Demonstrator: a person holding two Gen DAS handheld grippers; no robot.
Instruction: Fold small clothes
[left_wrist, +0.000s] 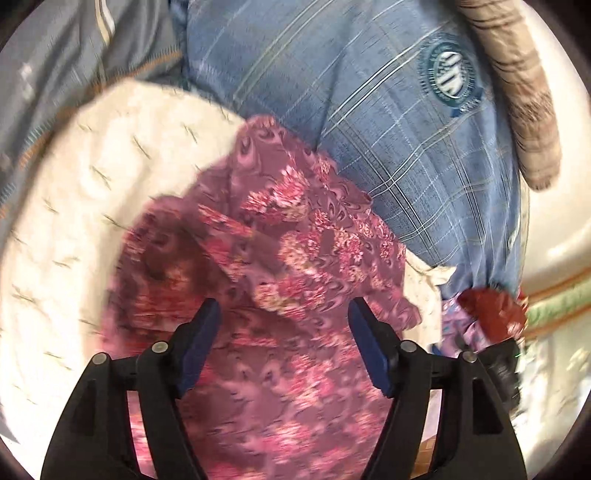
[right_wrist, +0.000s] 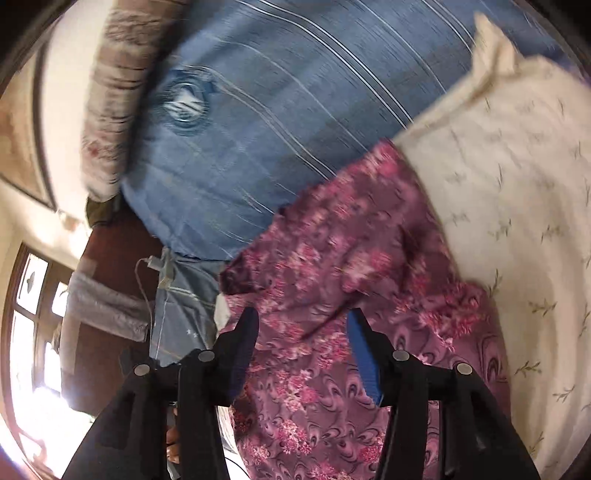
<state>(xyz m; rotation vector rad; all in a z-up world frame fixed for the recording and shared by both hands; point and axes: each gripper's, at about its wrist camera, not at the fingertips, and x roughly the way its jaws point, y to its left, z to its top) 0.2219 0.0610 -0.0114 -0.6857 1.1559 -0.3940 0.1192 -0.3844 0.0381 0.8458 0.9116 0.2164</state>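
Your left gripper (left_wrist: 284, 321) hangs over the maroon floral garment (left_wrist: 280, 258) with its jaws apart and nothing pinched between the blue pads (left_wrist: 201, 347); the cloth lies below them, not clamped. Your right gripper (right_wrist: 303, 332) is the same: jaws apart, floral garment (right_wrist: 351, 280) under and between the fingers, pads (right_wrist: 364, 362) not pressing on it as far as the blur lets you see. The garment lies crumpled on a cream bedsheet with small sprig print (left_wrist: 92, 192), partly overlapping the blue plaid pillow (left_wrist: 369, 129) beside it. In the left wrist view its long axis runs from the bottom edge up toward the upper middle, narrowing to a rumpled end against the pillow. In the right wrist view it runs from the bottom centre diagonally up to the right, along the seam between pillow (right_wrist: 258, 129) and cream sheet (right_wrist: 517, 184). Which end is neck or hem you cannot tell; folds and motion blur hide it. A striped beige bolster (left_wrist: 517, 92) lies past the pillow. A red scrunched cloth (left_wrist: 495, 314) sits at the pillow's lower right corner.
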